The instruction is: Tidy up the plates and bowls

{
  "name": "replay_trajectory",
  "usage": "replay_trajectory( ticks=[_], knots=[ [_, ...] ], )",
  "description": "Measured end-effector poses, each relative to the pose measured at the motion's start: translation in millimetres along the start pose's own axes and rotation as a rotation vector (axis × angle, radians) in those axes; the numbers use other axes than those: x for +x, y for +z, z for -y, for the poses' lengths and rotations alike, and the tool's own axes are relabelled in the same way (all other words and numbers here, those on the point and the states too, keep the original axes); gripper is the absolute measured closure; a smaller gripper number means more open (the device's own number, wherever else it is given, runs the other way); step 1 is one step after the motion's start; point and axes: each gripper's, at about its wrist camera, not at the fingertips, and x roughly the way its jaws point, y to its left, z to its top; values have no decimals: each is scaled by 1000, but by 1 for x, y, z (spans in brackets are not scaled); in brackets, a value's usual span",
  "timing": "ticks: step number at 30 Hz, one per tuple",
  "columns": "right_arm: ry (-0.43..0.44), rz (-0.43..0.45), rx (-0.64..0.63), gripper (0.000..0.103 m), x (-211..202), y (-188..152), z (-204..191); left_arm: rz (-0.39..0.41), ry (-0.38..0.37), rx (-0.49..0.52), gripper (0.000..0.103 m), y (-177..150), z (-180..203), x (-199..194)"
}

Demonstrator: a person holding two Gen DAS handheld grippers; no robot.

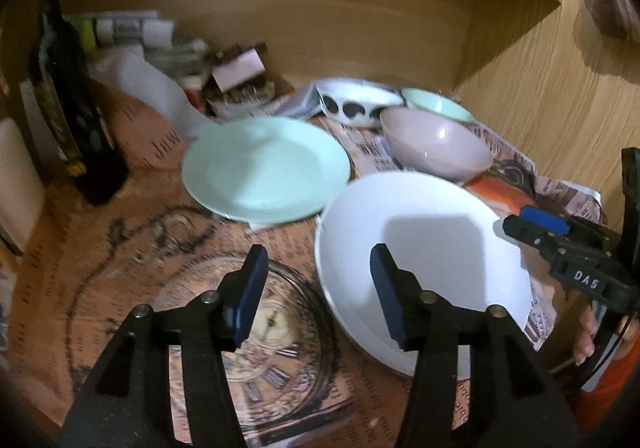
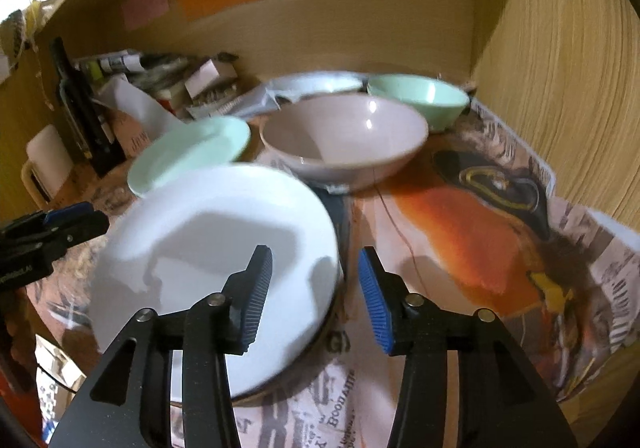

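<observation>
Straddling white plate (image 2: pixel 208 248) rim with right gripper (image 2: pixel 316 296), left gripper (image 1: pixel 318 290) beside; both released, gripping nothing.

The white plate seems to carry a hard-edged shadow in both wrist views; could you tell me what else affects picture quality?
Left wrist view: a grey block shadow lies on the white plate; the mint plate and back clutter are blurred. Right wrist view: the white plate's edge is smeared, the pink bowl shows glare spots, and fisheye distortion bends the shelf wall.
</observation>
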Motion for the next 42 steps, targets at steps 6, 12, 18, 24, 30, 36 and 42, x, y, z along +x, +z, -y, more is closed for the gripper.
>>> replay_trajectory(
  ticks=[6, 12, 18, 24, 30, 36, 42],
  knots=[
    [67, 74, -31, 56, -13, 23, -16, 96, 36, -40, 29, 17, -20, -29],
    [166, 94, -67, 56, -5, 47, -38, 173, 87, -106, 15, 33, -52, -47],
    [204, 69, -136, 56, 16, 66, -64, 157, 123, -117, 14, 43, -75, -39],
    [230, 10, -170, 56, 44, 87, -85, 119, 149, -122, 14, 54, -95, -14],
    [243, -64, -181, 56, 75, 108, -96, 45, 110, -163, 14, 67, -114, 21],
    [231, -162, -184, 56, 117, 124, -94, -32, 102, -187, 16, 72, -127, 55],
    [197, -250, -221, 56, 150, 130, -94, -107, 64, -215, 33, 72, -133, 83]
  ],
)
